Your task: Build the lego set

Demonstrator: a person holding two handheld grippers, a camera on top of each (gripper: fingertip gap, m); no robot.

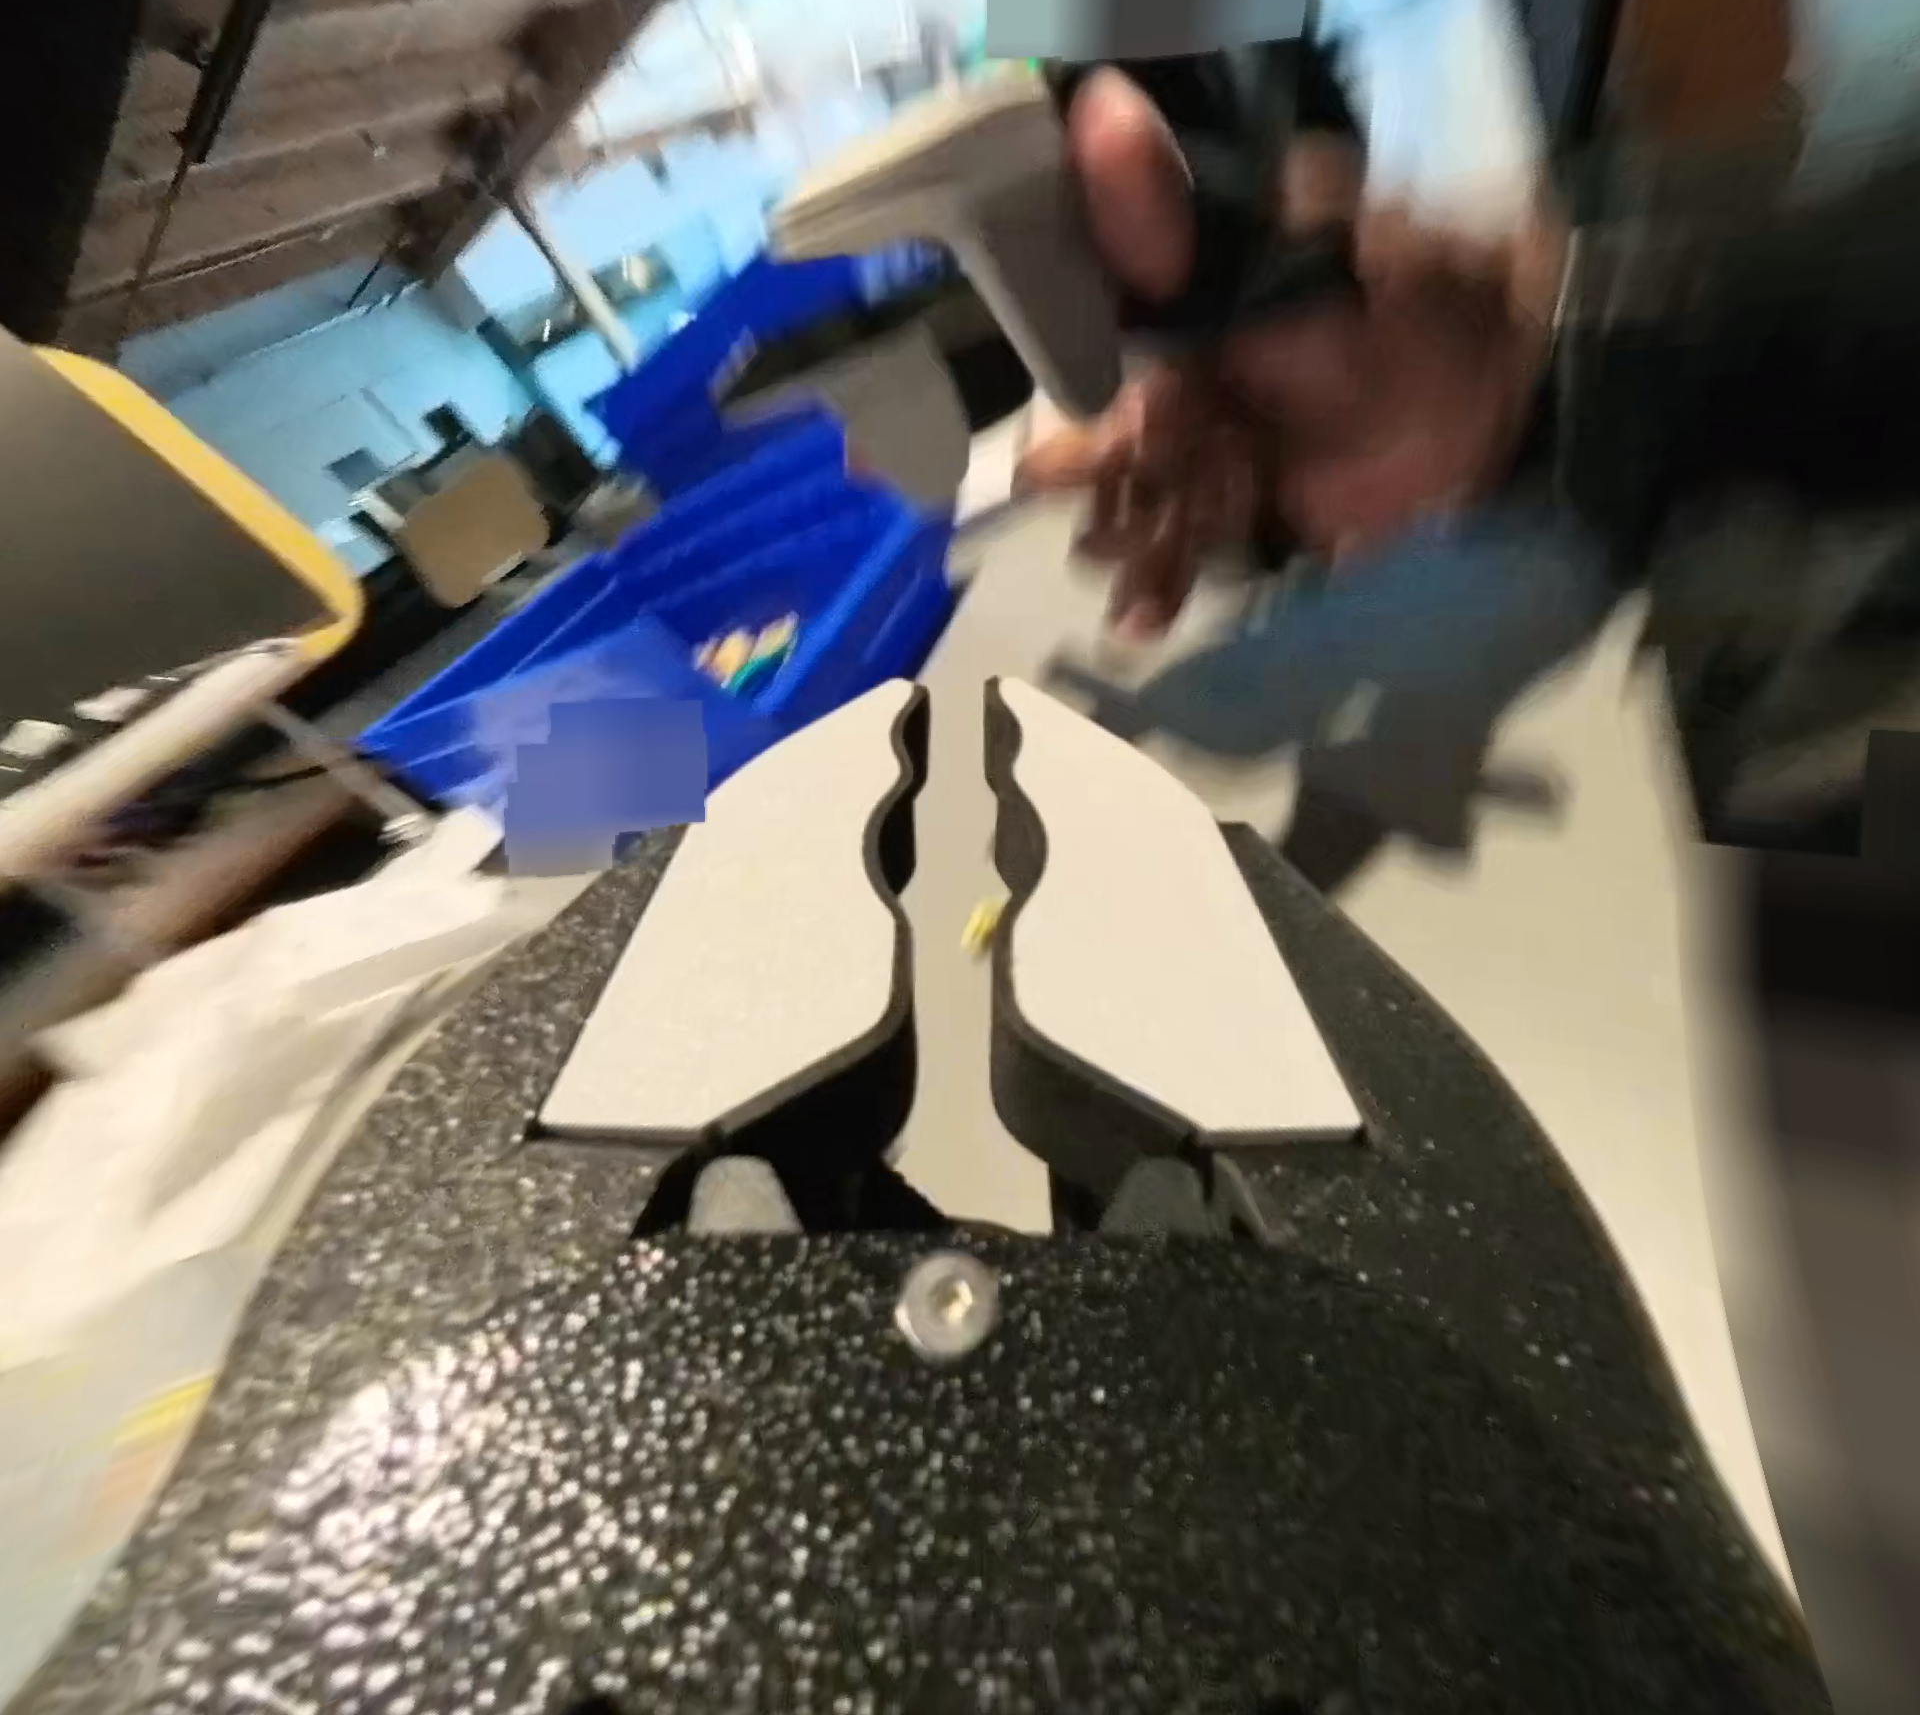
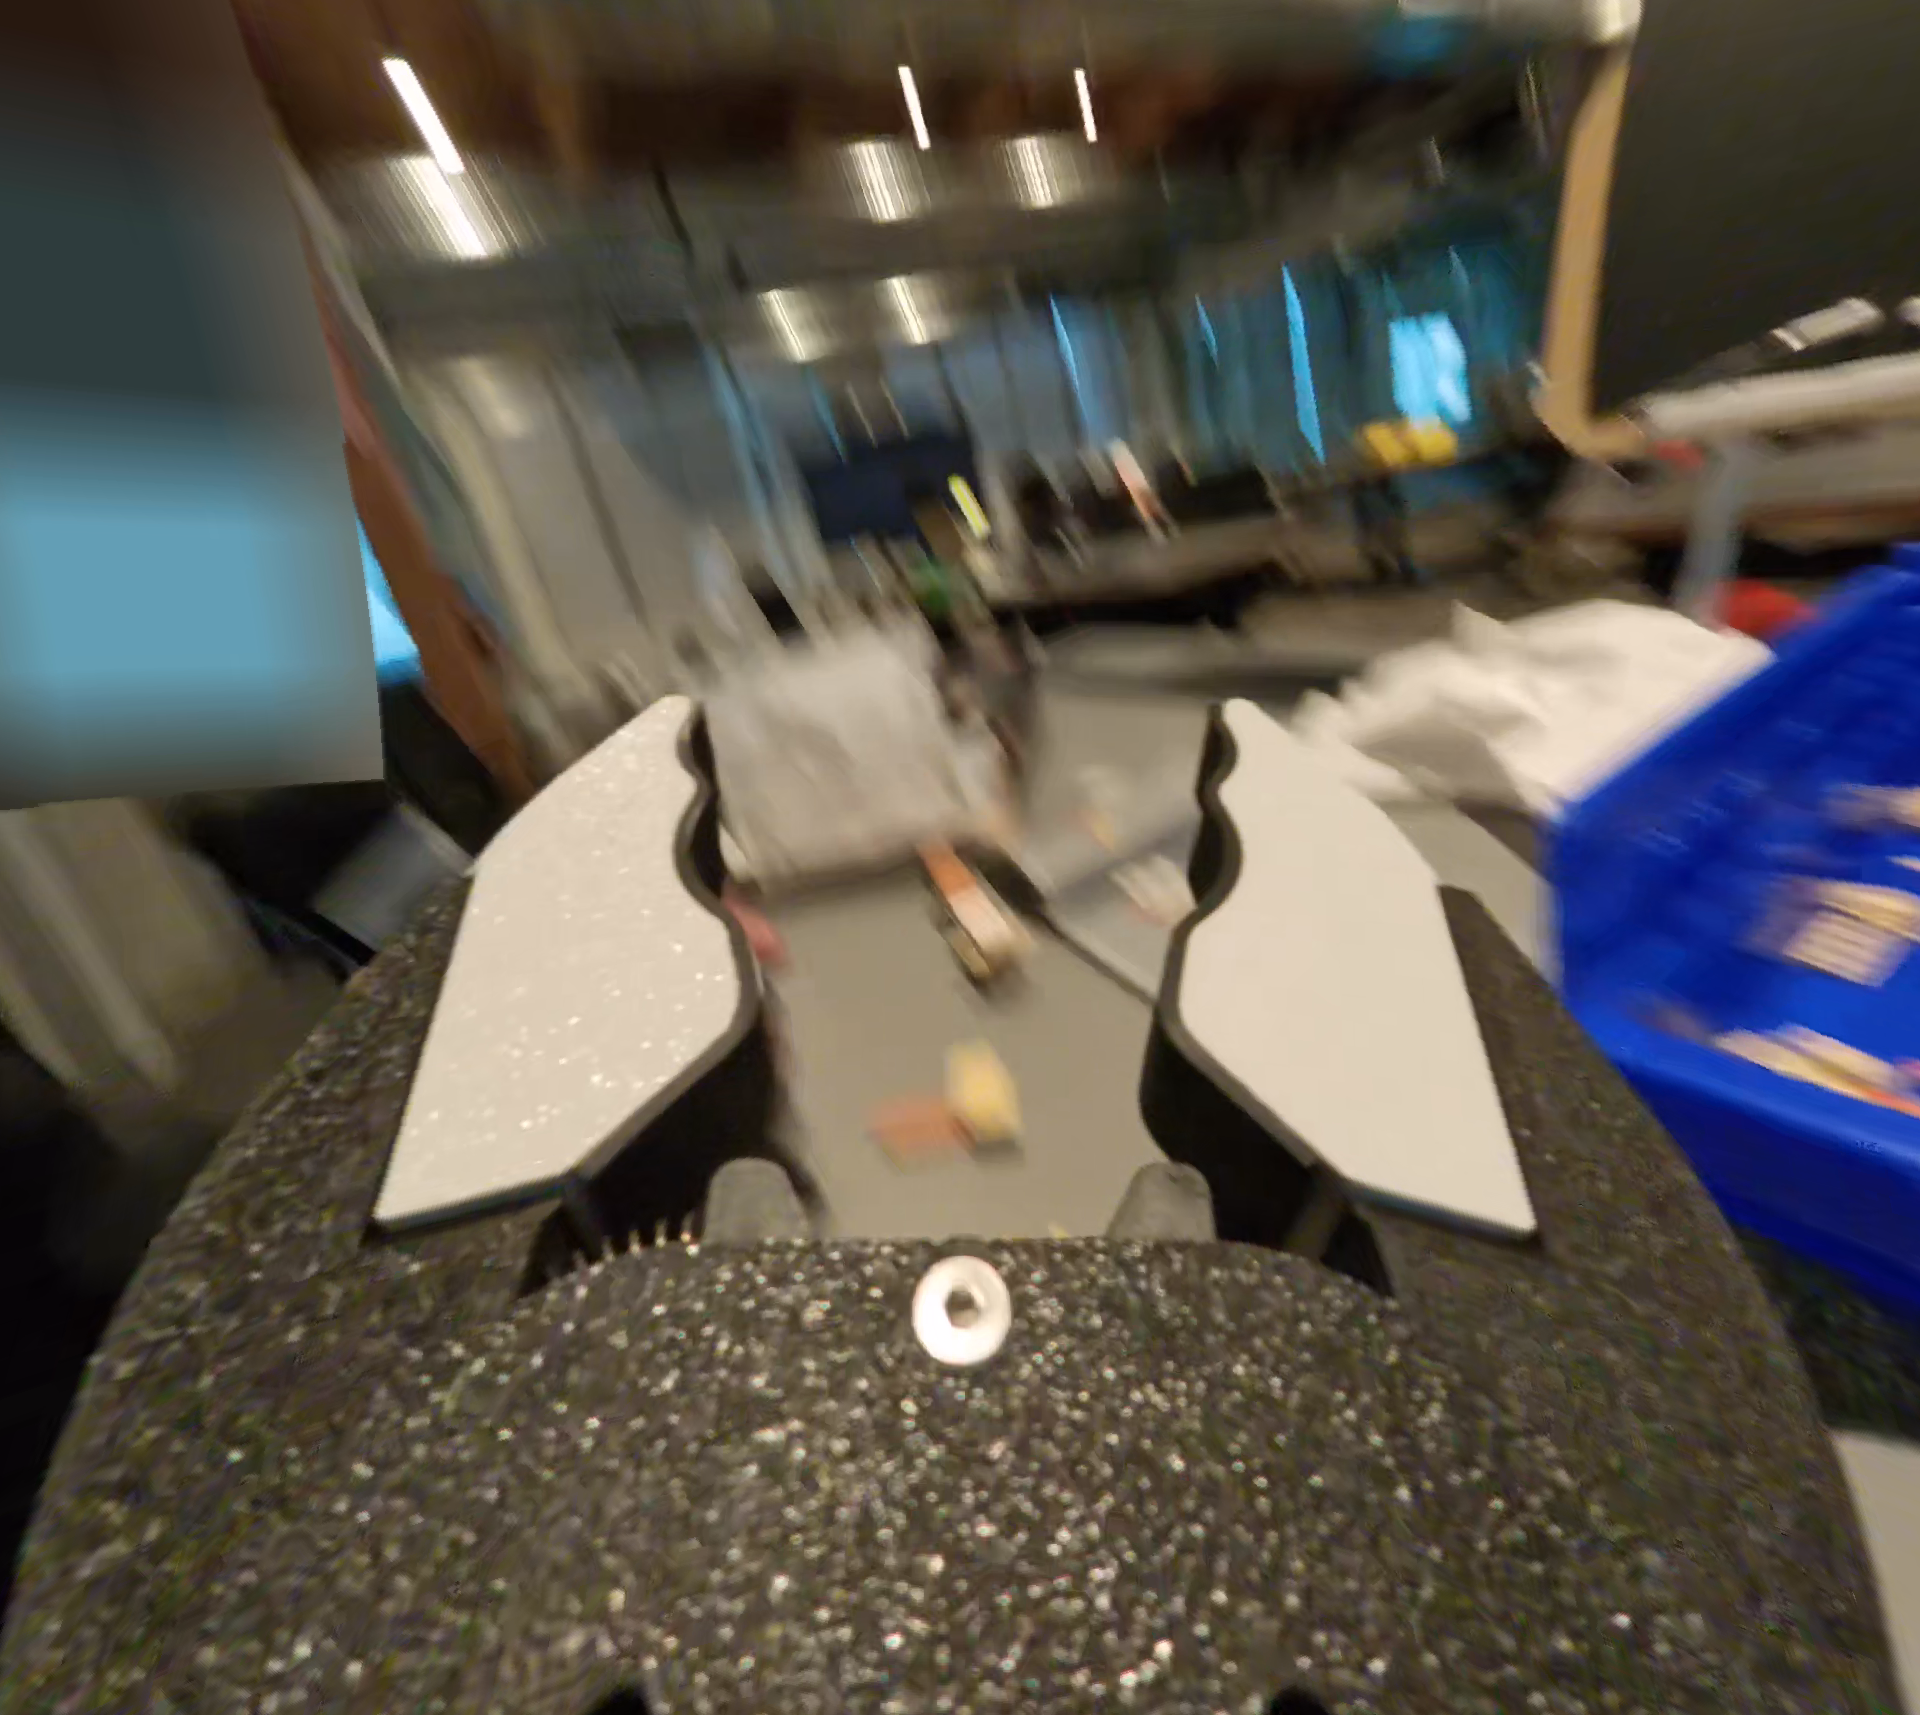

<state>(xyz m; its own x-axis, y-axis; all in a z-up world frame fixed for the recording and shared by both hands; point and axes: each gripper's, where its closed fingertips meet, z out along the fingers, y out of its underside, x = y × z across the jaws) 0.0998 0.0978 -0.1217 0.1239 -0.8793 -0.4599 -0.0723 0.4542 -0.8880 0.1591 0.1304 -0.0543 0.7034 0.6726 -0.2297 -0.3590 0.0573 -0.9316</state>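
Over a pale grey tabletop (image 1: pixel 1538 1094), we see the left gripper (image 1: pixel 956 694) with its two grey fingers (image 1: pixel 769 896) drawn nearly together, a thin strip of table showing between them. Nothing is clamped at the tips; a tiny yellow speck (image 1: pixel 982 922) sits in the slot against the right finger, too small for us to say whether it is pinched or lying on the table beneath.

At eleven o'clock from those tips stands a blue bin (image 1: pixel 727 585) with a cluster of coloured lego pieces (image 1: pixel 748 652) inside, blurred. At one o'clock, a person's bare hand (image 1: pixel 1278 418) hovers, smeared by motion, near a dark device. At nine o'clock, a dark panel with a yellow rim (image 1: pixel 208 460) stands above crumpled white plastic (image 1: pixel 239 1042).

From the right wrist view, we find the right gripper (image 2: pixel 951 720) spread wide, holding nothing. Between its fingers (image 2: pixel 582 938) the grey table (image 2: pixel 862 969) carries loose lego bits: a tan and orange pair (image 2: pixel 956 1109) near the gripper's base and an orange-and-black piece (image 2: pixel 971 912) farther out. At twelve o'clock lies a grey bag (image 2: pixel 831 782). A blue bin (image 2: pixel 1745 938) holding more blurred pieces fills three o'clock, with white plastic (image 2: pixel 1538 699) behind it at two o'clock. Motion blur hides the finer detail throughout.
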